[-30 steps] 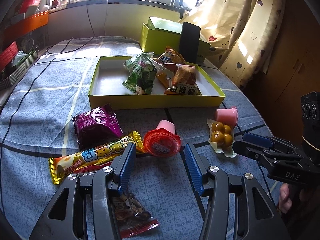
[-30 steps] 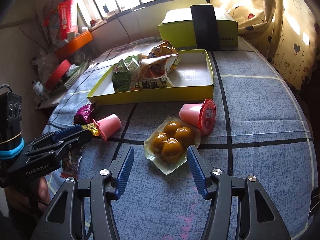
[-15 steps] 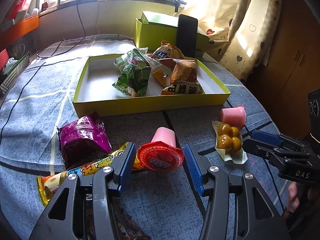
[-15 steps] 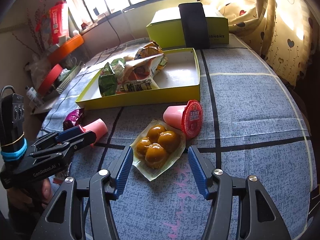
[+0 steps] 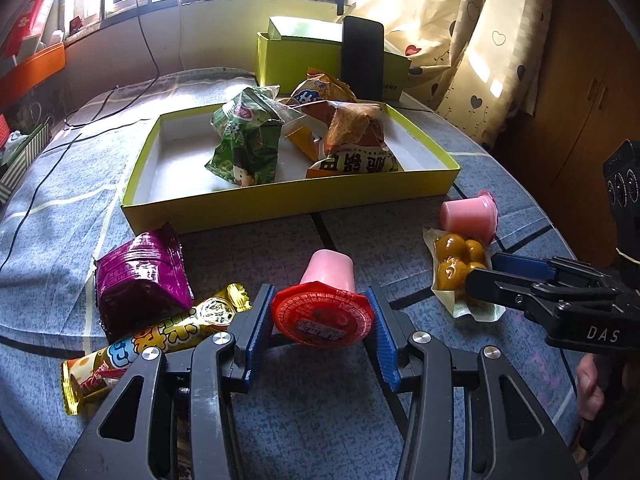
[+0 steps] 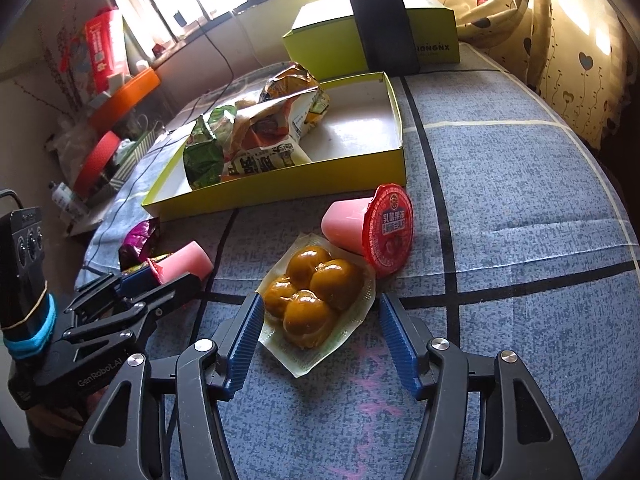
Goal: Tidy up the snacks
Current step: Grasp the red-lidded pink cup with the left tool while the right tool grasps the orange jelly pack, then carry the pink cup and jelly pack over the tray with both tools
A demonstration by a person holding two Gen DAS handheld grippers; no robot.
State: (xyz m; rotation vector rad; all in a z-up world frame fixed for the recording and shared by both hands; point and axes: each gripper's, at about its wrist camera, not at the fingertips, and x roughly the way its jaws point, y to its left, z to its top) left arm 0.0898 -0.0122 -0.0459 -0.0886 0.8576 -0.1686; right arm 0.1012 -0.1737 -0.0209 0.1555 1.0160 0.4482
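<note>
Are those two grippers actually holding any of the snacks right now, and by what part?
The left gripper is closing on the jelly cup at its red lid rim. The right gripper, opening, only straddles the packet of brown balls.

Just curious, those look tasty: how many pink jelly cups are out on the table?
2. One jelly cup lies on its side between the left gripper's closing jaws; the other lies beside the yellow tray. The bags could hide more.

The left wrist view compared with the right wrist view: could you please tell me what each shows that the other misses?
Only the left wrist view shows the long yellow snack stick and the wooden cabinet. Only the right wrist view shows the printed lid of the far jelly cup and the orange shelf. Both show the yellow tray, the packet of brown balls and the purple pouch.
</note>
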